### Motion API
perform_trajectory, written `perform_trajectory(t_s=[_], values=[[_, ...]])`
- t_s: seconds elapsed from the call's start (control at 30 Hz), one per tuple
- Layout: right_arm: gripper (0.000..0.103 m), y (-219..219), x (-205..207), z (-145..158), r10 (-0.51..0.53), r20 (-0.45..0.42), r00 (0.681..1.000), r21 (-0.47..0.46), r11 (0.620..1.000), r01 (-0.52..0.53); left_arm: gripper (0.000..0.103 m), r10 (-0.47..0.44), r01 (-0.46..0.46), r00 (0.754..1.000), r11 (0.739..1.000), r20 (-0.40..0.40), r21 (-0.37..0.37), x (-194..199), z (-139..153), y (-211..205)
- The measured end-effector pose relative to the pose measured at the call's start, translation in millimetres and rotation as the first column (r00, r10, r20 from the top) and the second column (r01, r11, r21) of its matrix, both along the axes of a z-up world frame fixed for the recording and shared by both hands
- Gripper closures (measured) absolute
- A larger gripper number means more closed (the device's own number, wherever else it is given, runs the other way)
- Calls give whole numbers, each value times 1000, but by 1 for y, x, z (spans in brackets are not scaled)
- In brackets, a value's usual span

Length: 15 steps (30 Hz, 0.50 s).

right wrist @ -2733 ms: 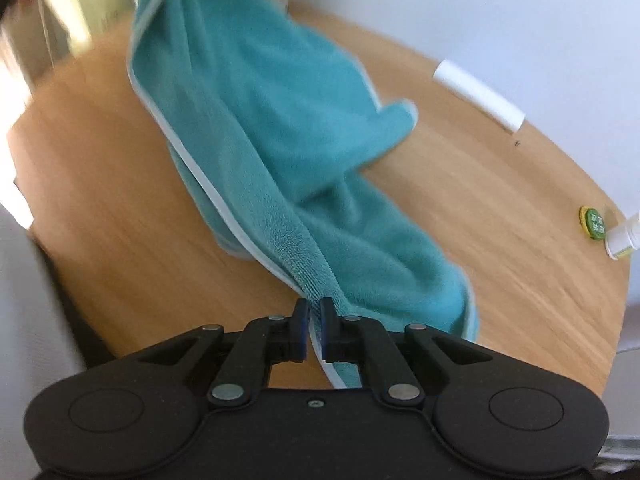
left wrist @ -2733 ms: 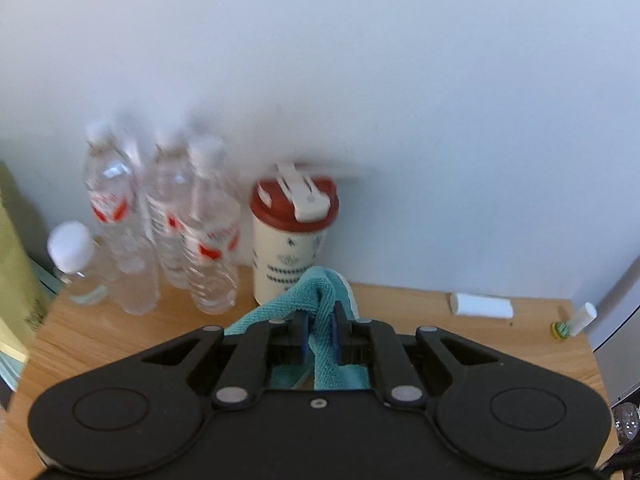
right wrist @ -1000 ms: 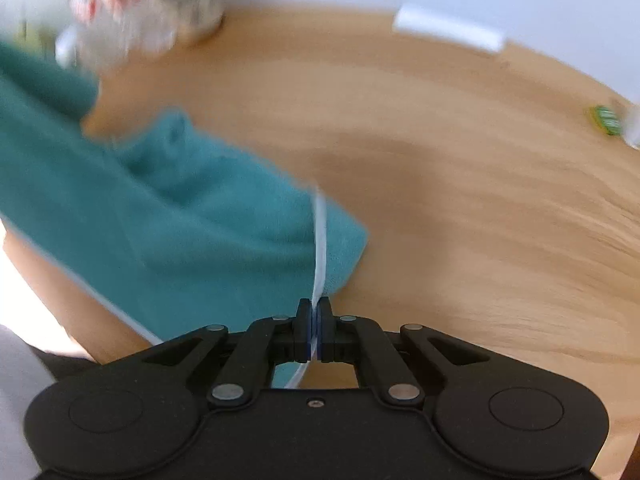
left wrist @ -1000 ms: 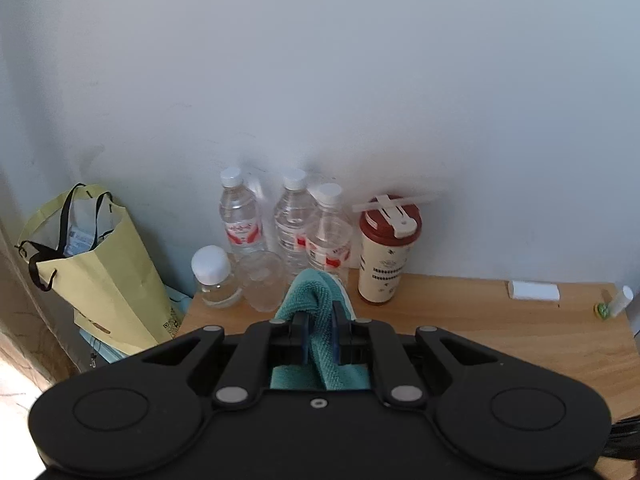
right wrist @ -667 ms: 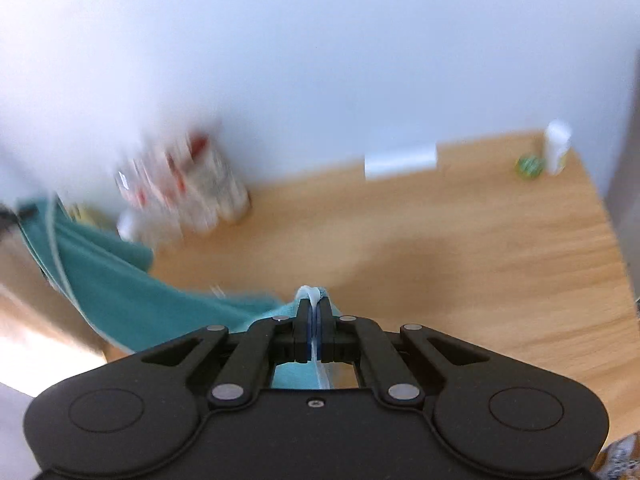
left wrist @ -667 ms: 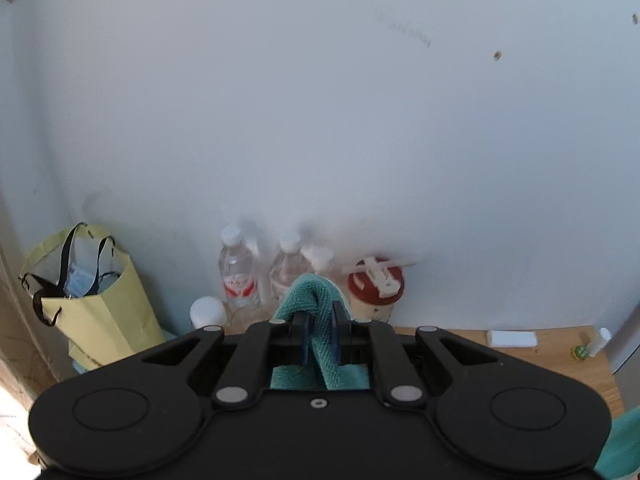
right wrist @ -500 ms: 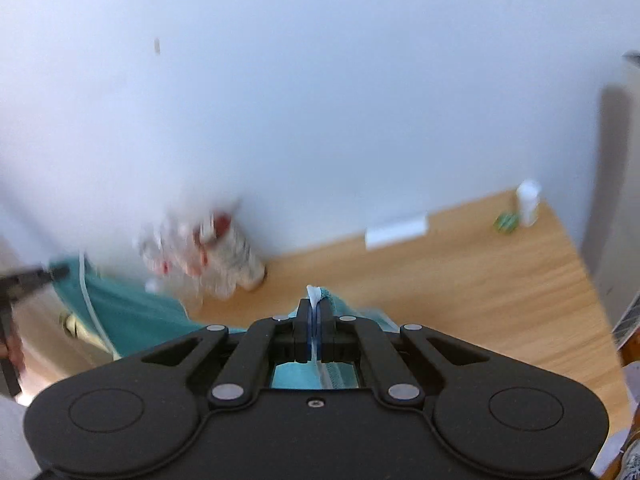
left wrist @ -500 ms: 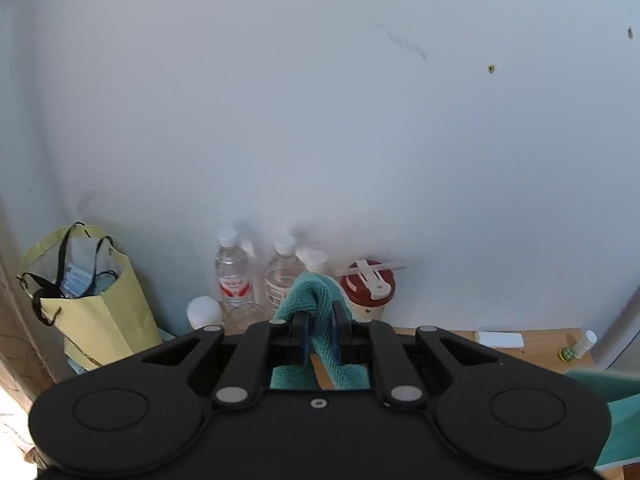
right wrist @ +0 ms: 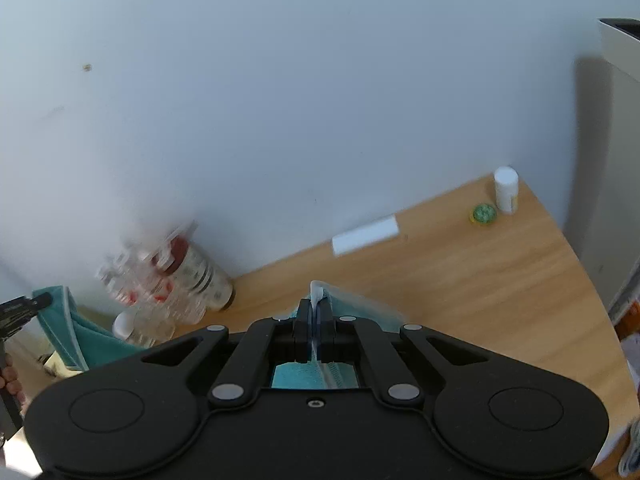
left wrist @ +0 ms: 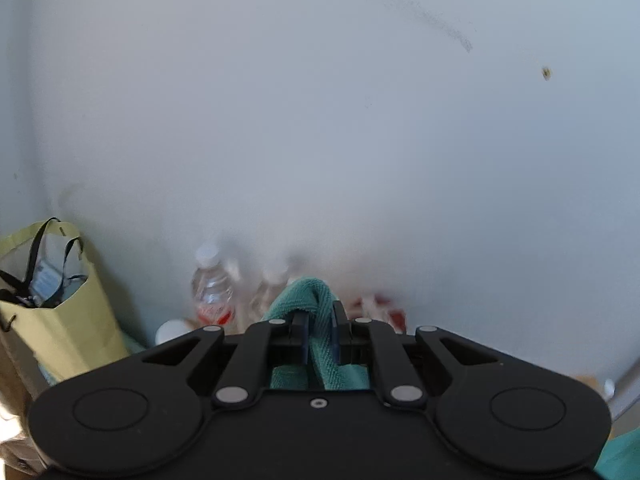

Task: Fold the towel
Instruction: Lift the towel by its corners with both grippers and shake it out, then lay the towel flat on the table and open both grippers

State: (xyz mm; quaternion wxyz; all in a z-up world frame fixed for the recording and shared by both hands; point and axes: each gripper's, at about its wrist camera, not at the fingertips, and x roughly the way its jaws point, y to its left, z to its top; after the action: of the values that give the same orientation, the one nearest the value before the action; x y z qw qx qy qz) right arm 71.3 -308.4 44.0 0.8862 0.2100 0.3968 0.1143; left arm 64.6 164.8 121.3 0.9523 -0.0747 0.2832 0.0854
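Towel: teal towel lifted above the table, held at two corners.
Left gripper: clamped on a thick fold.
Right gripper: pinched tight on the white hem.
Technique: probably keep the top edge taut and level before lowering.
Surroundings: wooden tabletop, bottles by a white wall.

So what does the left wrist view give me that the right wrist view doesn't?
Only the left wrist view shows the yellow paper bag with black handles, beside the table. Only the right wrist view shows the open wooden tabletop, the white block, the green ball, the small white bottle and the left gripper from outside. Both show the teal towel pinched by their own shut gripper (left, right), plus the water bottles and red-lidded cup.
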Motion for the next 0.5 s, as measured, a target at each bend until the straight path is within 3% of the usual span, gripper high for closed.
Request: perform_trajectory(t_s=[0.17,0.27,0.37,0.43,0.5], values=[[102,-8,20,12,-25,33,999,7,1000,25,93,1,-1,1000,1000,-8,0,-11,-10,2],[102,-18,15,7,-52,17,999,23,998,51,93,15,-15,998,1000,-62,11,-26,-36,4],[102,-35,10,-22,-100,-54,993,15,995,101,93,46,-49,989,999,-138,-21,-42,-81,13],[102,-52,8,-61,-141,-138,980,19,989,145,93,76,-78,984,997,-161,-8,-57,-115,14],[102,-60,6,-97,-161,-216,963,12,986,168,93,97,-106,958,994,-271,-19,-69,-156,17]])
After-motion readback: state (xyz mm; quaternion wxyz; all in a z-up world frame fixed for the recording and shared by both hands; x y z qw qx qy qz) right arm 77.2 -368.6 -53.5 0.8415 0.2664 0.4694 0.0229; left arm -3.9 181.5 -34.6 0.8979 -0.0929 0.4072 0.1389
